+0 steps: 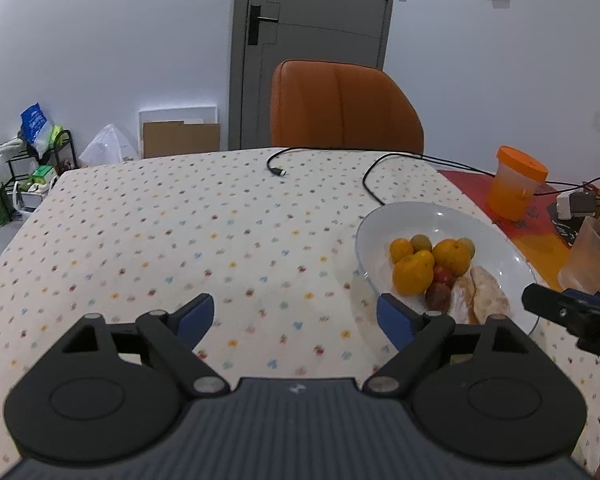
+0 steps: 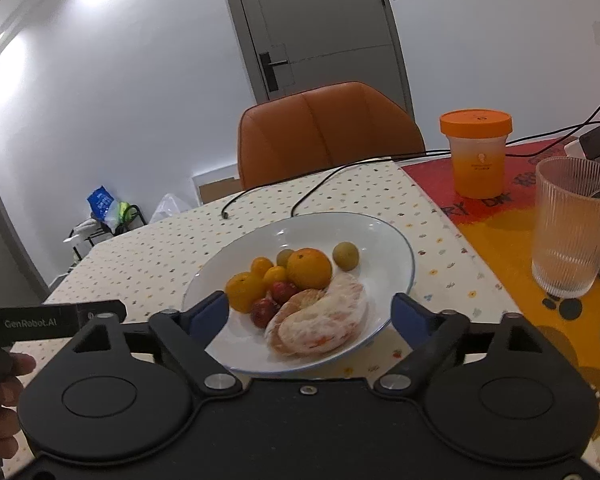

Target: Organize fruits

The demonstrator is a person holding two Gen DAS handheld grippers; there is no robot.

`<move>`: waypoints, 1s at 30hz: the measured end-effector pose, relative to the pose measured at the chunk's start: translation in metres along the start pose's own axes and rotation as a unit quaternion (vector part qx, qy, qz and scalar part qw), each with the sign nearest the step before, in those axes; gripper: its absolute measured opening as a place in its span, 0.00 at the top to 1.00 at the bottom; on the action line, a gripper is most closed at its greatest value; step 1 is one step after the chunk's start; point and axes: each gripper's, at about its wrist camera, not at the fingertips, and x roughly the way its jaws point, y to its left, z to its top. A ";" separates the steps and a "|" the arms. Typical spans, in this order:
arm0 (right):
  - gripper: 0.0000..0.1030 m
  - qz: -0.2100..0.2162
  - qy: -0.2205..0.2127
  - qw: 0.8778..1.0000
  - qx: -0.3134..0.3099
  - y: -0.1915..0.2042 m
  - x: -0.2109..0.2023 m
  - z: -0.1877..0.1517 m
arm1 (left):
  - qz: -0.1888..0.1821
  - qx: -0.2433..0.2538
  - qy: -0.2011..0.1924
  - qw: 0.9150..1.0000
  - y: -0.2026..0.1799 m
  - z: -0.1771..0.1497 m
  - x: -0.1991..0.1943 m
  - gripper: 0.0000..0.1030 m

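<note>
Just ahead of the wide-open, empty right hand-held gripper [image 2: 306,316] lies the fruit plate [image 2: 384,240].

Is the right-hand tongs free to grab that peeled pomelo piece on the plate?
Probably yes: the right tongs are open, the pomelo piece lies at the plate's near edge, and nothing covers it.
</note>
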 end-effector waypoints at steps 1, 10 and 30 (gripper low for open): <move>0.09 0.002 -0.001 1.000 0.000 0.002 -0.002 -0.001 | 0.001 -0.003 0.001 1.000 0.002 -0.002 -0.002 0.15; 0.00 0.021 -0.007 1.000 0.001 0.017 -0.018 -0.007 | 0.008 -0.010 -0.002 1.000 0.015 -0.011 -0.031 0.10; 0.00 0.044 -0.012 0.999 -0.030 0.047 -0.064 -0.016 | 0.017 0.001 -0.034 0.999 0.023 -0.022 -0.096 0.00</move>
